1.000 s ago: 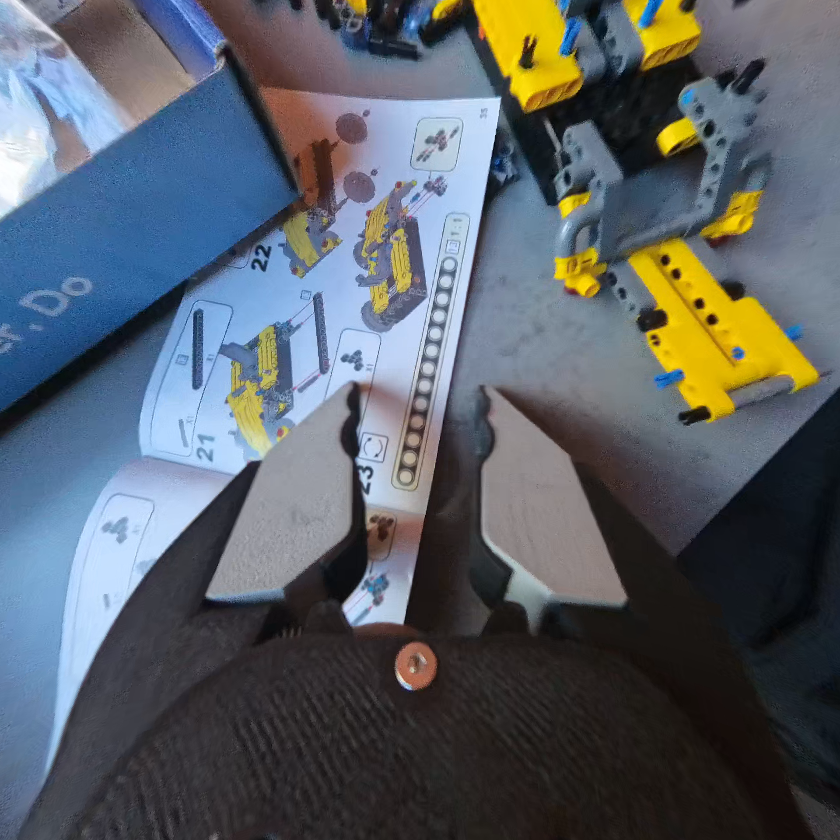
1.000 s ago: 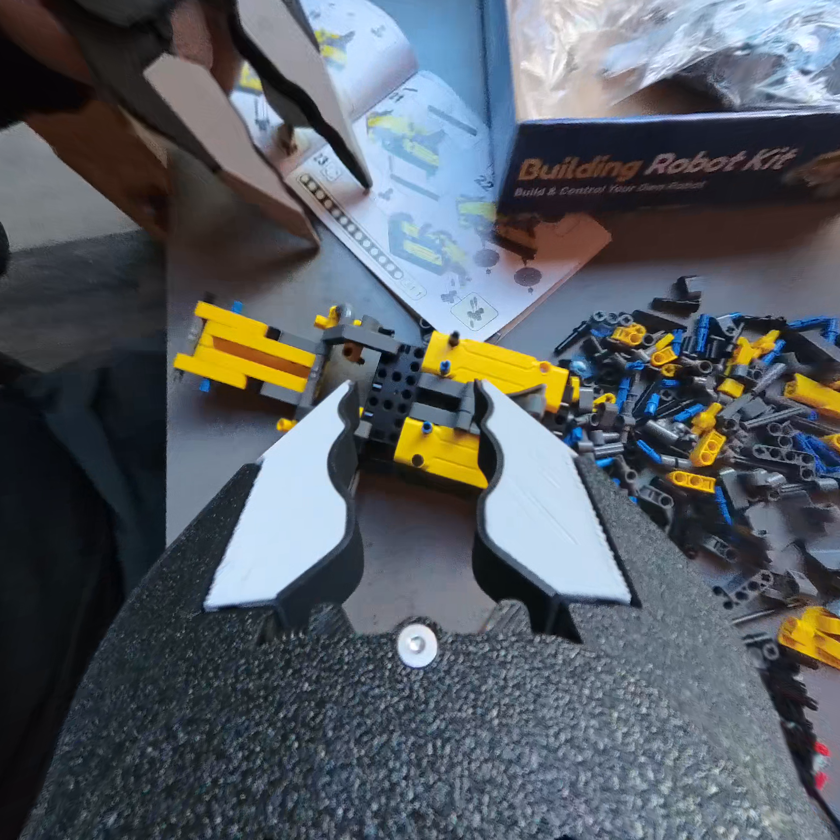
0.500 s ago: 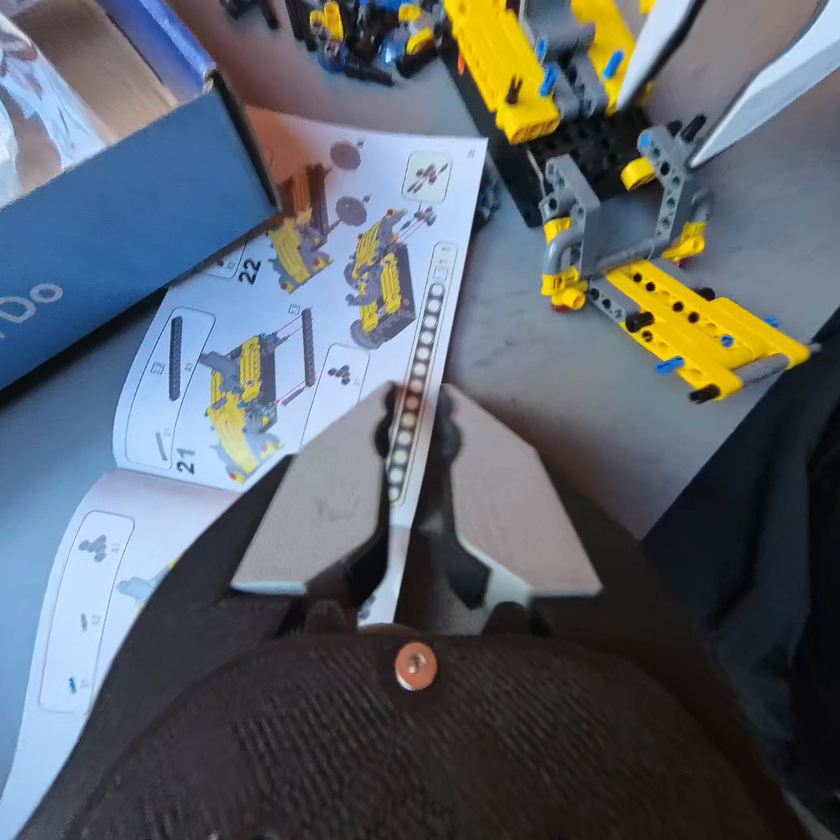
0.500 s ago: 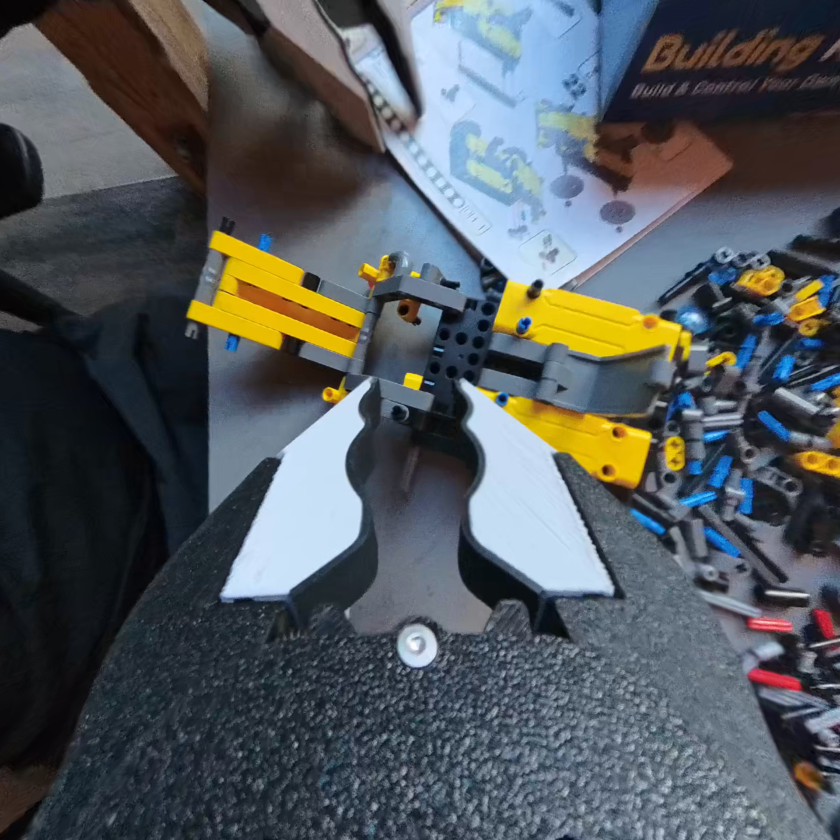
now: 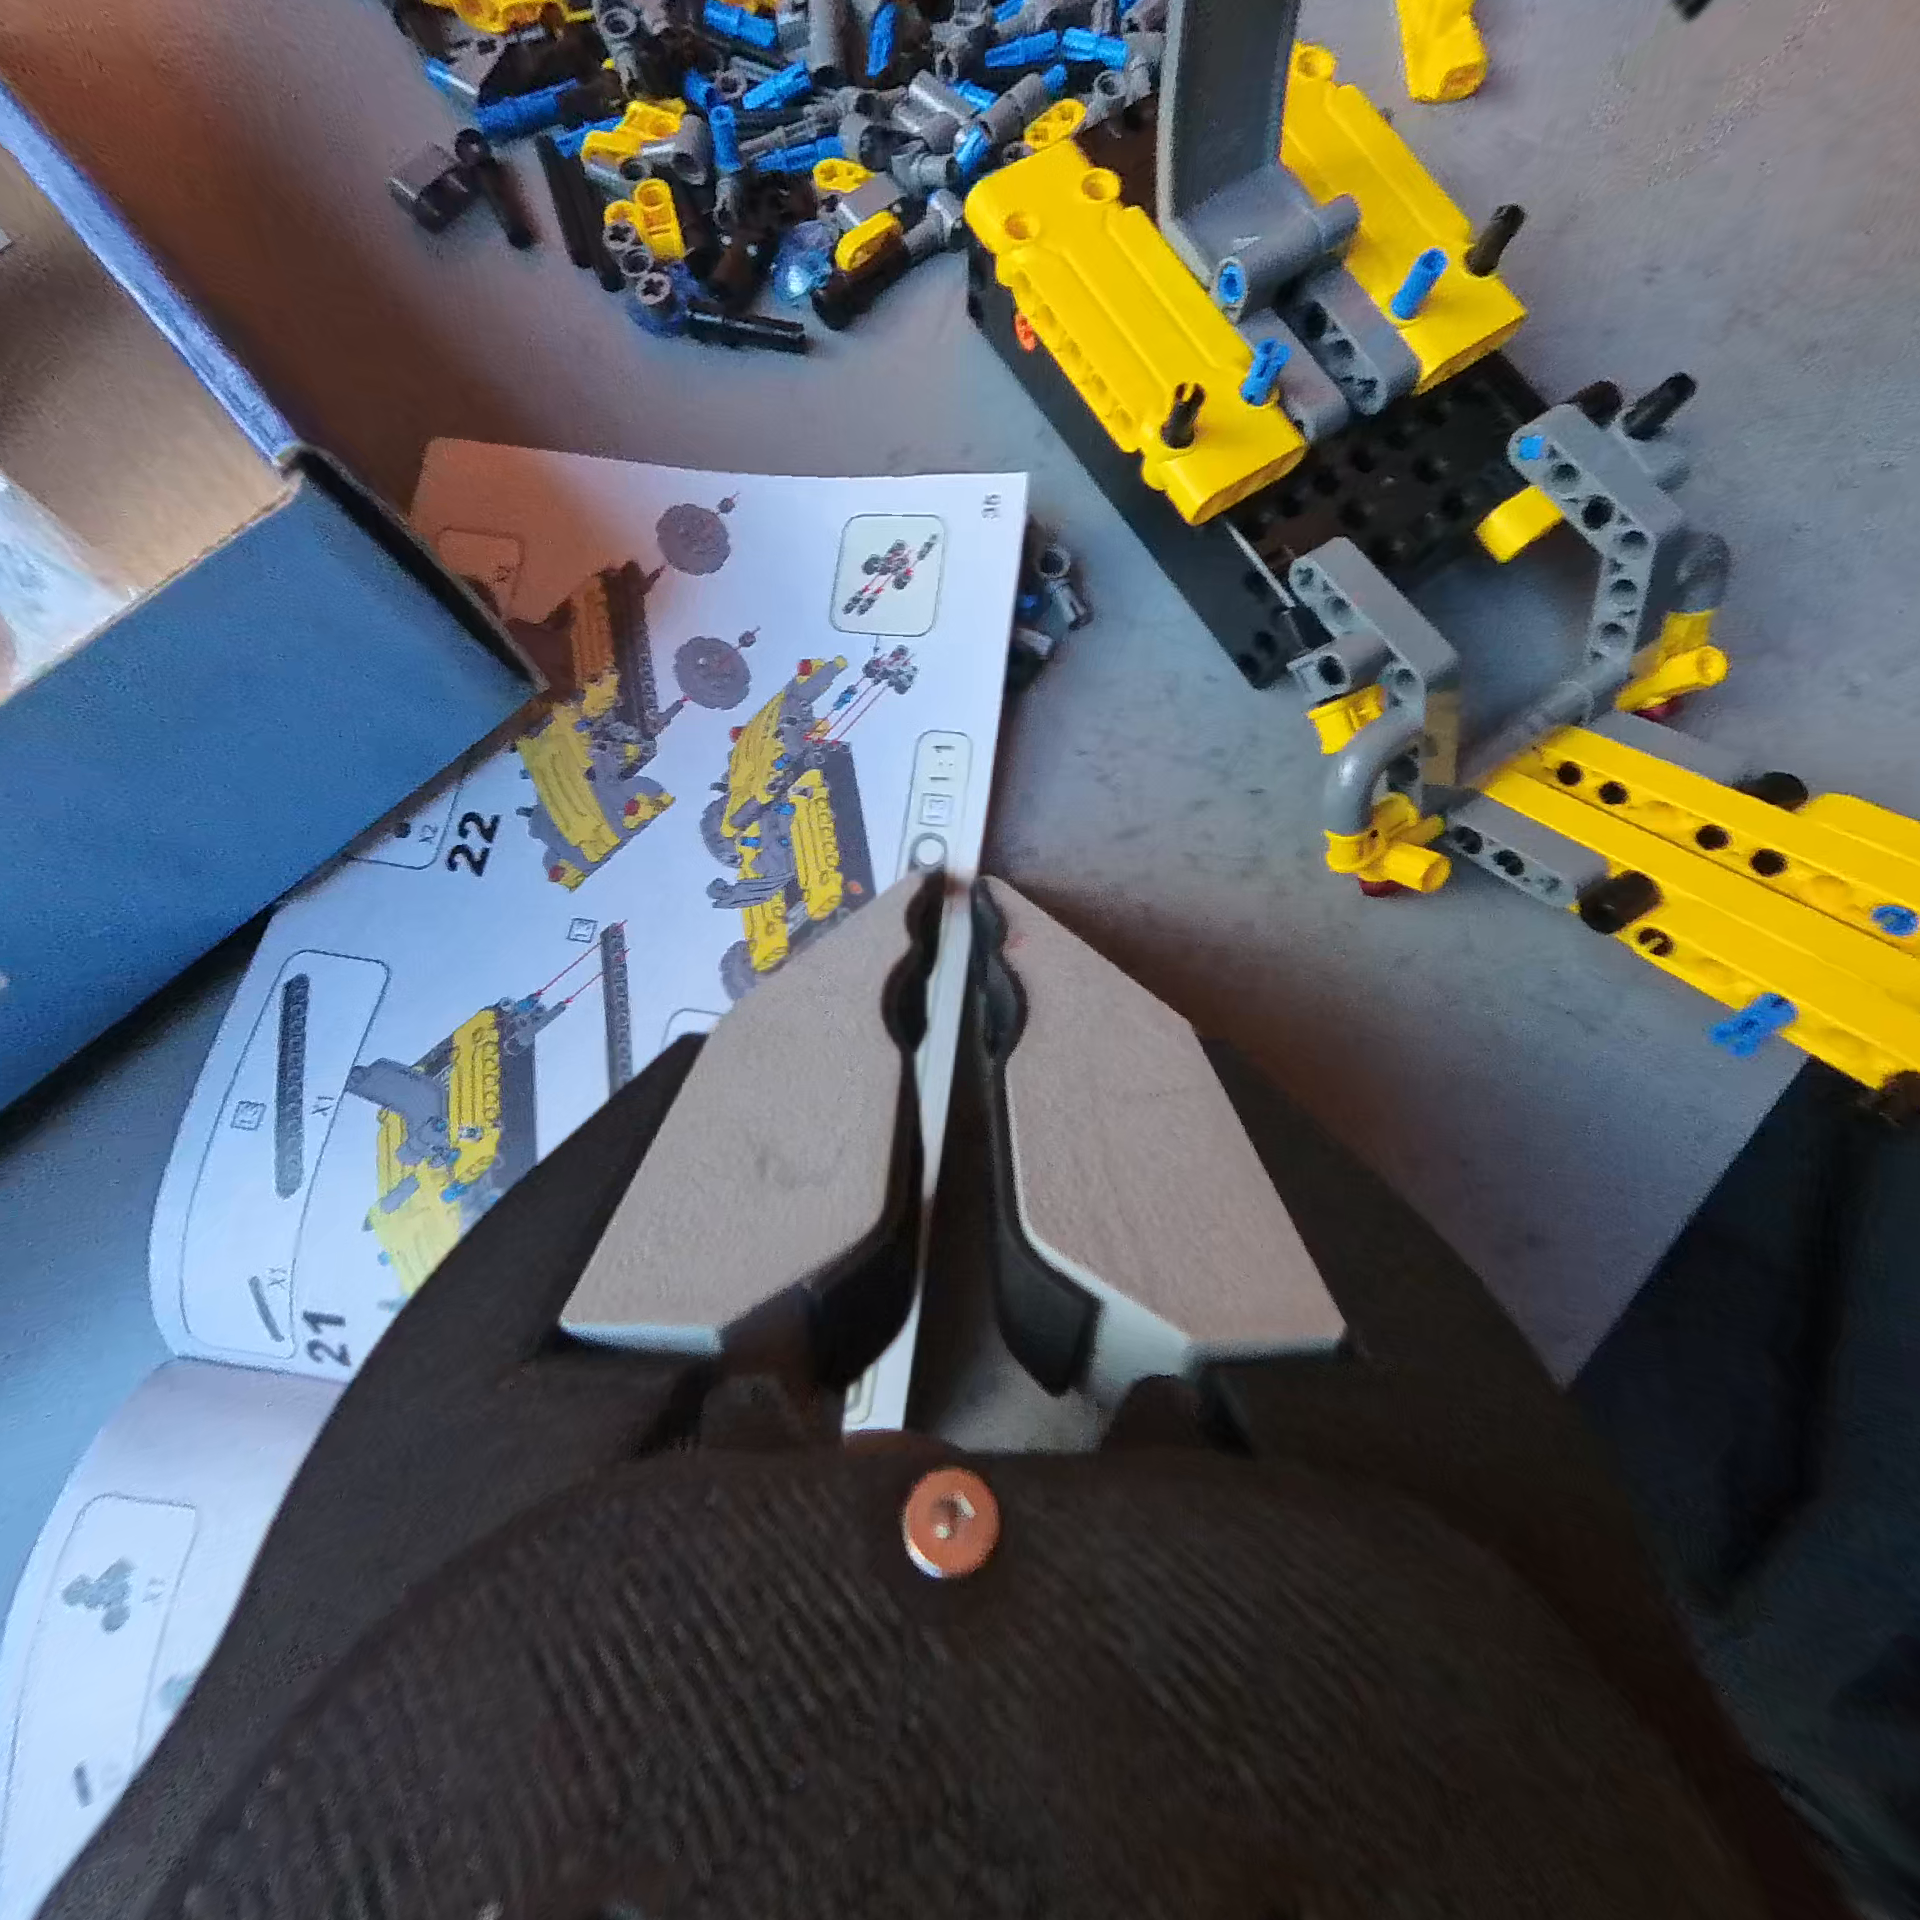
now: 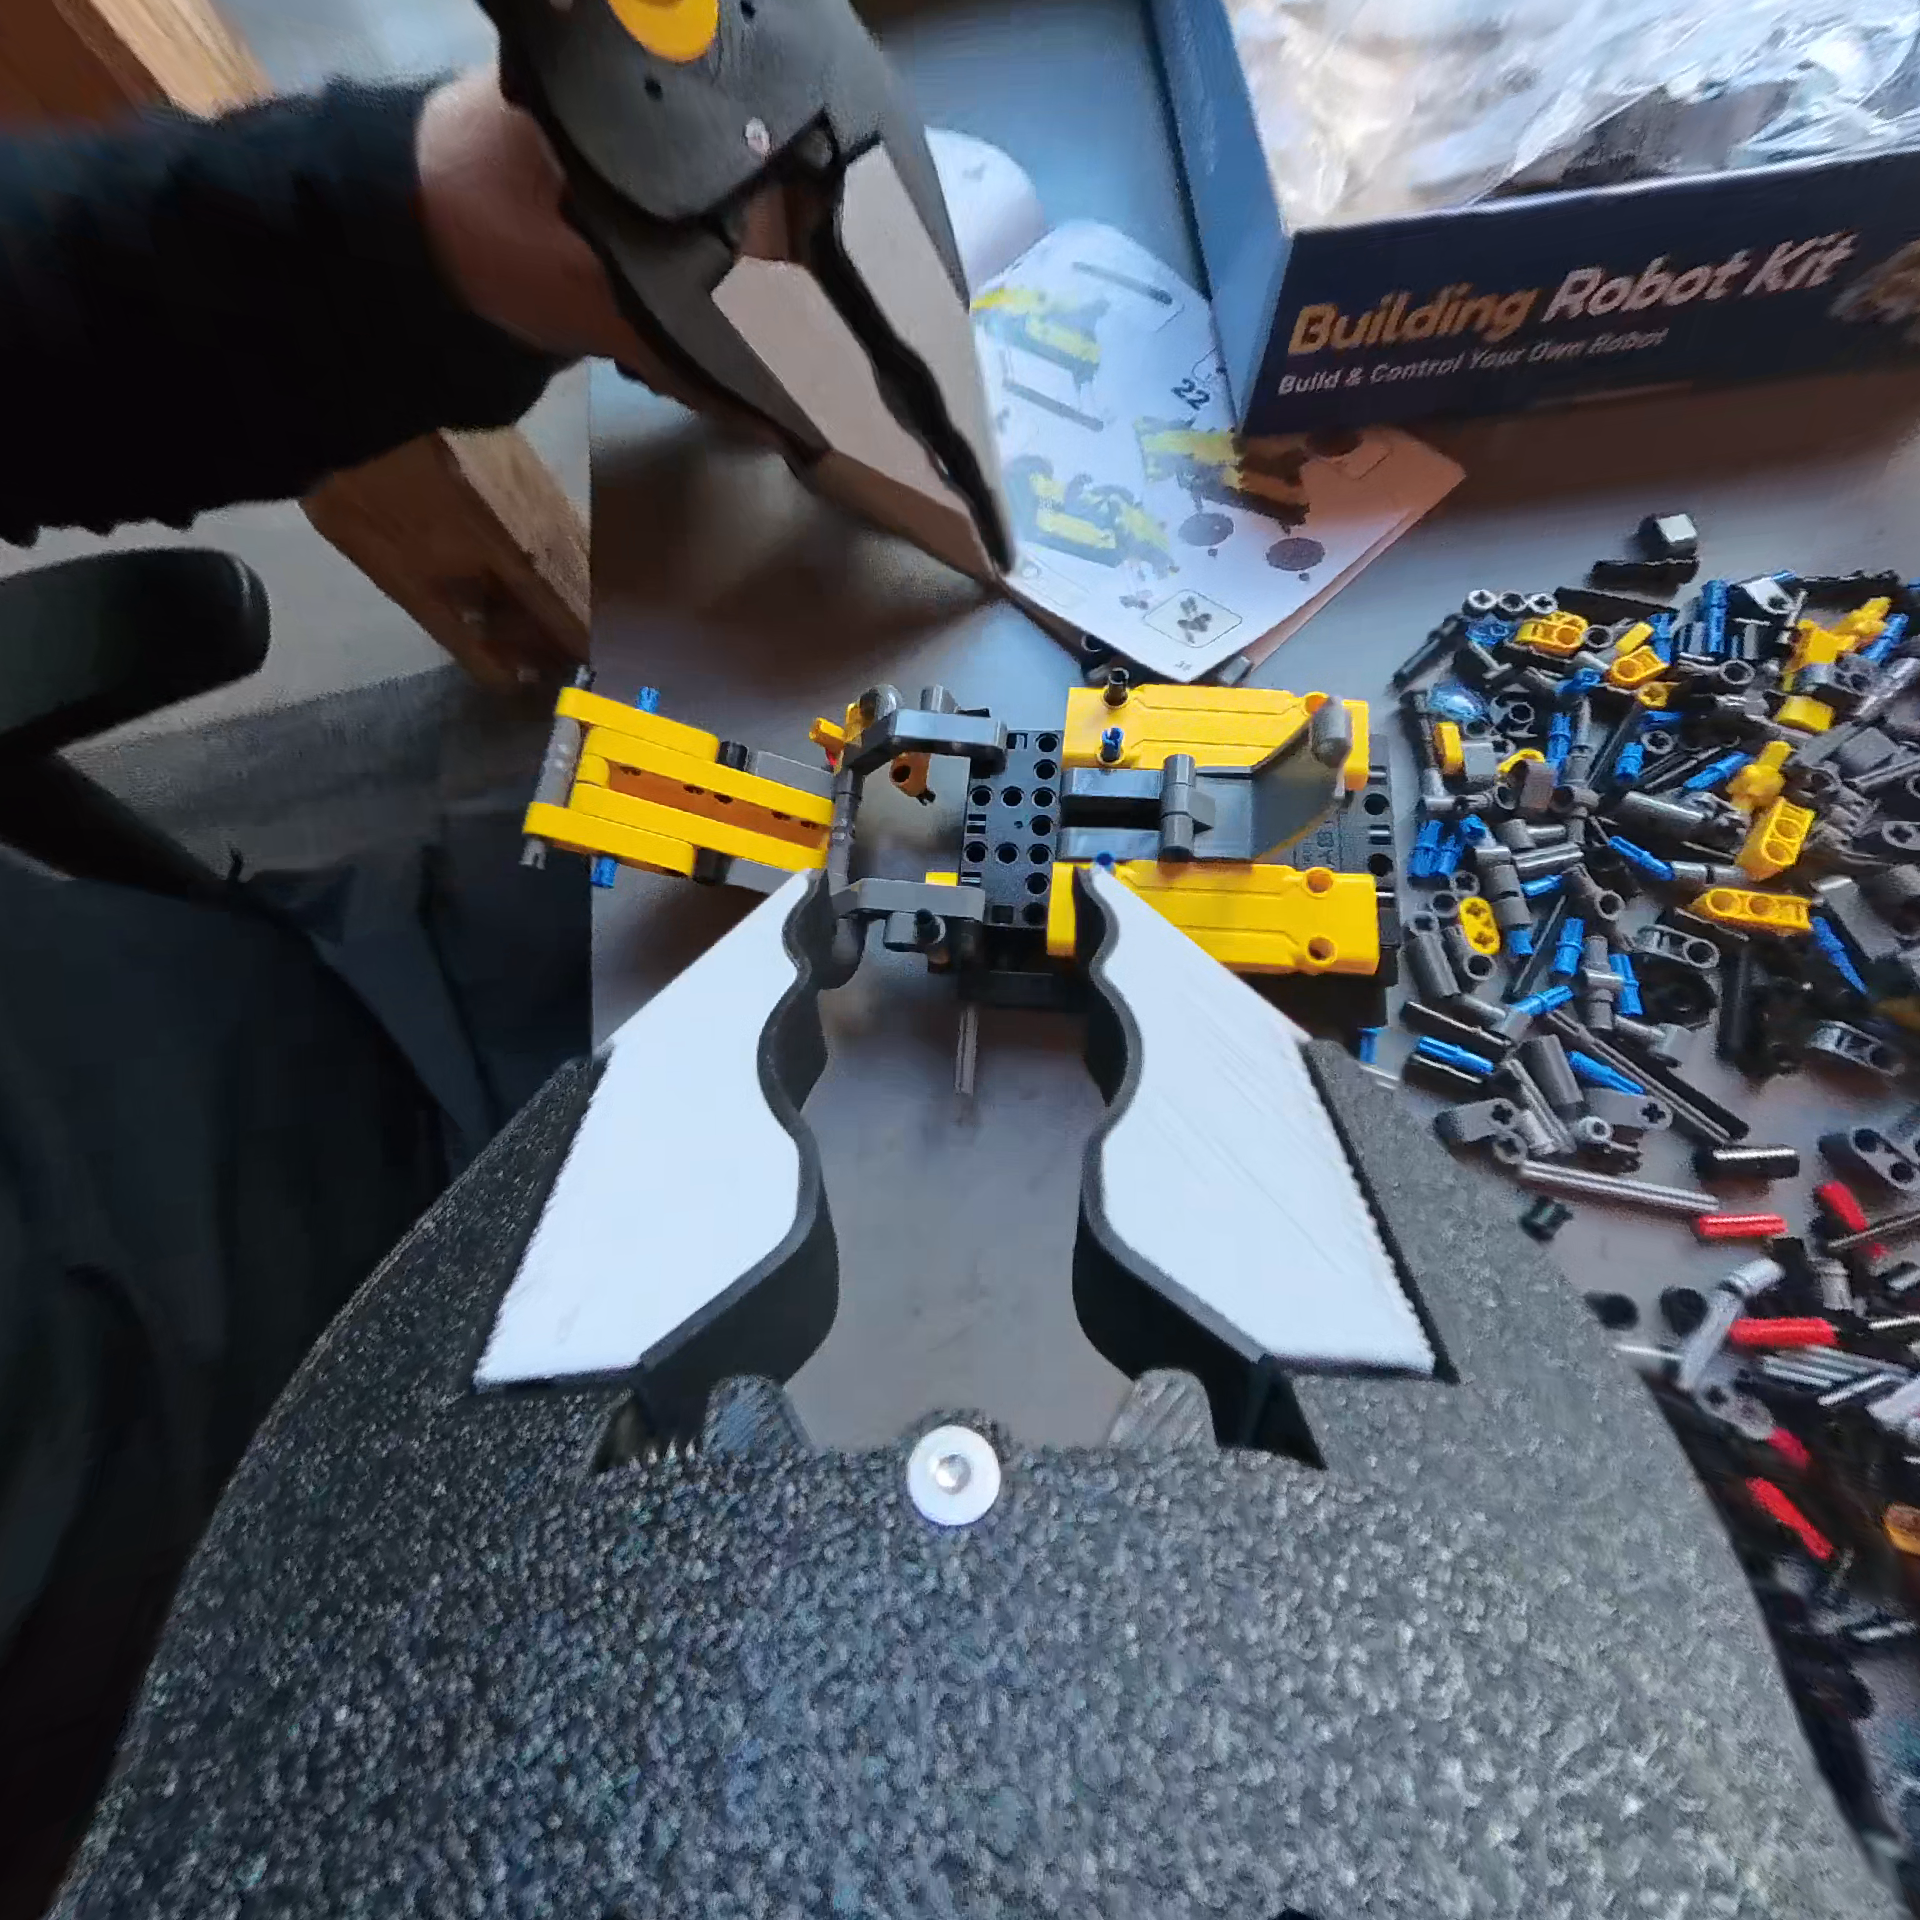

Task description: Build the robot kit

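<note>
My left gripper (image 5: 951, 894) is shut on the right edge of a white instruction booklet (image 5: 665, 790) lying open on the grey table. It also shows in the right wrist view (image 6: 997, 551), pinching the booklet (image 6: 1143, 499). My right gripper (image 6: 945, 883) is open and empty. Its fingertips sit just in front of a half-built yellow, grey and black brick vehicle (image 6: 1039, 821), on either side of its near middle. The vehicle shows at the right of the left wrist view (image 5: 1403, 540).
A blue cardboard box (image 5: 208, 748) holding clear plastic bags (image 6: 1558, 94) lies on part of the booklet. A heap of small loose parts (image 6: 1662, 883) spreads to the right of the vehicle. A loose grey axle (image 6: 966, 1049) lies between my right fingers. The table edge (image 6: 592, 935) is at the left. Tip to tip, the grippers are about 15 cm apart.
My left gripper has closed from open onto the booklet's edge. My right gripper has moved from the vehicle's yellow right half to its middle, then drawn back slightly.
</note>
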The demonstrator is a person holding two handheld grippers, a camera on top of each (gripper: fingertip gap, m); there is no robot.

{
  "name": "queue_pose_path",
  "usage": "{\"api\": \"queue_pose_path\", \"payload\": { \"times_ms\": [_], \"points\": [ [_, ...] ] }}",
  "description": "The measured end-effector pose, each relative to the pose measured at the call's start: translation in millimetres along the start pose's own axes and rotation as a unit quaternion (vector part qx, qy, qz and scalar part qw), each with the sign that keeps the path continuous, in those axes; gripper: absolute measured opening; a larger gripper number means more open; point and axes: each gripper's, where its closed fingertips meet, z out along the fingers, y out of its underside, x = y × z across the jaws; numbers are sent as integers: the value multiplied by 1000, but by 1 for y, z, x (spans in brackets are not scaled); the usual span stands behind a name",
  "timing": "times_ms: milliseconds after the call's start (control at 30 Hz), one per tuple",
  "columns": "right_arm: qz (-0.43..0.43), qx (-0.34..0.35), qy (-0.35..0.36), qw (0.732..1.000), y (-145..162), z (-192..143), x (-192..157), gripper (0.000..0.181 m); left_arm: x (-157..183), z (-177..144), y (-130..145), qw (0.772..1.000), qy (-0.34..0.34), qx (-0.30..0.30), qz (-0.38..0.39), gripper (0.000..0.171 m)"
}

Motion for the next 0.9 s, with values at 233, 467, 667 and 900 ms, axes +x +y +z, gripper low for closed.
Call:
{"api": "queue_pose_path", "payload": {
  "times_ms": [233, 467, 667, 900],
  "points": [
    [-11, 65, 15, 998, 8, 2, -12, 43, 7, -9, -16, 997, 30, 58, -40, 0],
    [-47, 116, 62, 990, 1, -17, -10, 44, 11, -25, -20, 993, -23, 111, -9, 56],
    [-33, 114, 72, 990, 13, -20, -8, 47, 28, -35, -21, 990, -23, 140, -14, 74],
    [-43, 108, 89, 989, 14, -24, -10, 50, 42, -46, -19, 991, -25, 132, -8, 81]
  ]
}}
